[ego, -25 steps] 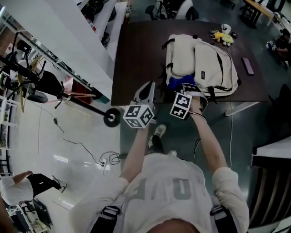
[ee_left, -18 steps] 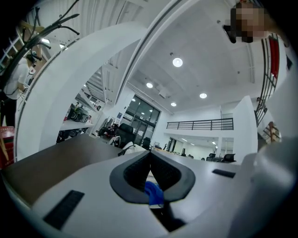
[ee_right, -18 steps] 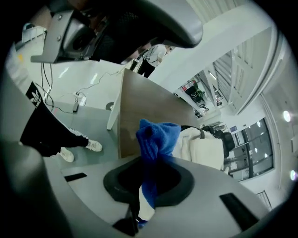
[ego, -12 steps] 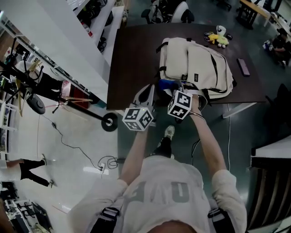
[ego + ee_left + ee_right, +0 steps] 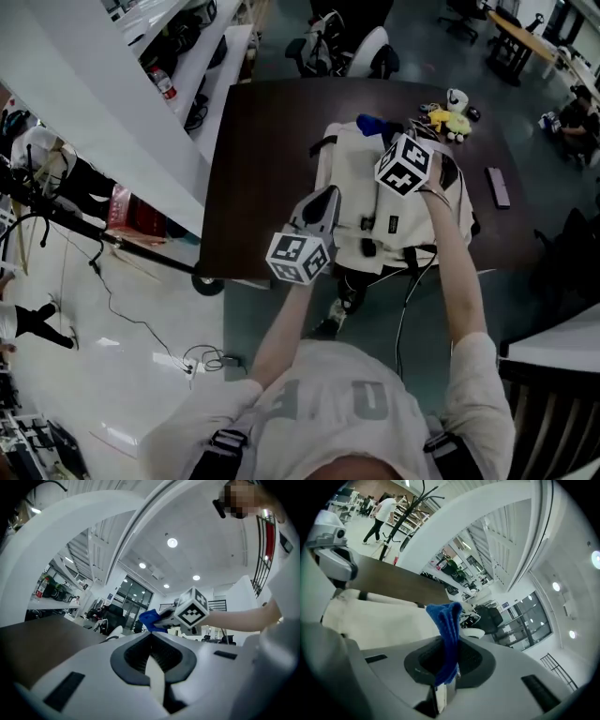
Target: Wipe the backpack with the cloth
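A cream backpack (image 5: 398,202) lies flat on the dark brown table (image 5: 262,159). My right gripper (image 5: 382,129) reaches over the backpack's far end, shut on a blue cloth (image 5: 369,123) that hangs at the bag's top edge. In the right gripper view the cloth (image 5: 446,620) stands folded out of the closed jaws, with the backpack (image 5: 379,616) below and to the left. My left gripper (image 5: 328,194) hovers by the backpack's left side, shut and holding nothing. The left gripper view shows its jaws pressed together, with the right gripper (image 5: 161,619) and cloth (image 5: 148,618) ahead.
A yellow plush toy (image 5: 448,97) and a flat dark device (image 5: 498,186) lie on the table's right part. Office chairs (image 5: 370,52) stand behind the table. White shelving (image 5: 112,103) runs along the left, with cables on the floor (image 5: 141,319).
My right gripper has swept the blue cloth from the backpack's near edge up to its far end. My left gripper has moved forward beside the bag.
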Demonstrator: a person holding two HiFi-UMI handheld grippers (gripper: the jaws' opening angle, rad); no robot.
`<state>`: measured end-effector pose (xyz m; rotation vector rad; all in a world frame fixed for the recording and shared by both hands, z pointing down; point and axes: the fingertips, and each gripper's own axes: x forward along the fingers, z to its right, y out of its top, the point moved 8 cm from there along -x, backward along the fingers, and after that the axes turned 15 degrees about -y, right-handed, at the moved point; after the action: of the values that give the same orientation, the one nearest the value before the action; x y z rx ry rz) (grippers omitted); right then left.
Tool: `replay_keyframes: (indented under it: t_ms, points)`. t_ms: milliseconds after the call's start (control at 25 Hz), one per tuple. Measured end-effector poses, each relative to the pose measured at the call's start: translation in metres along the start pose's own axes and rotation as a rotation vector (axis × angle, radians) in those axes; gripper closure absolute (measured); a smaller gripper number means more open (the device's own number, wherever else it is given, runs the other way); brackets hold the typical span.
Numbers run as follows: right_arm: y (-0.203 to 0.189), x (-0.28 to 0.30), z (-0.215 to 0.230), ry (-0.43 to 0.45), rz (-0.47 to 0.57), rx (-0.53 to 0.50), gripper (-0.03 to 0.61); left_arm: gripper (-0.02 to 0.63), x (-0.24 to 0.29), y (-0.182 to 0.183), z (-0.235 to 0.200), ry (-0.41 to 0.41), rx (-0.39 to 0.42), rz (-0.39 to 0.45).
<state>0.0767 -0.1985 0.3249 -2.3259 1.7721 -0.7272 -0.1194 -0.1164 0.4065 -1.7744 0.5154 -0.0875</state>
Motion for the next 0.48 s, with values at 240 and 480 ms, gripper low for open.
replay_keyframes:
  t_ms: [240,480]
  points:
    - [-0.012,0.104,0.0,0.084,-0.08,-0.094,0.537,0.609,0.021,-0.01,-0.029,0.022,-0.006,-0.044]
    - [-0.017,0.14,-0.057,0.193,-0.103,-0.136,0.537,0.609,0.019,-0.015,-0.043,0.051,-0.047,-0.021]
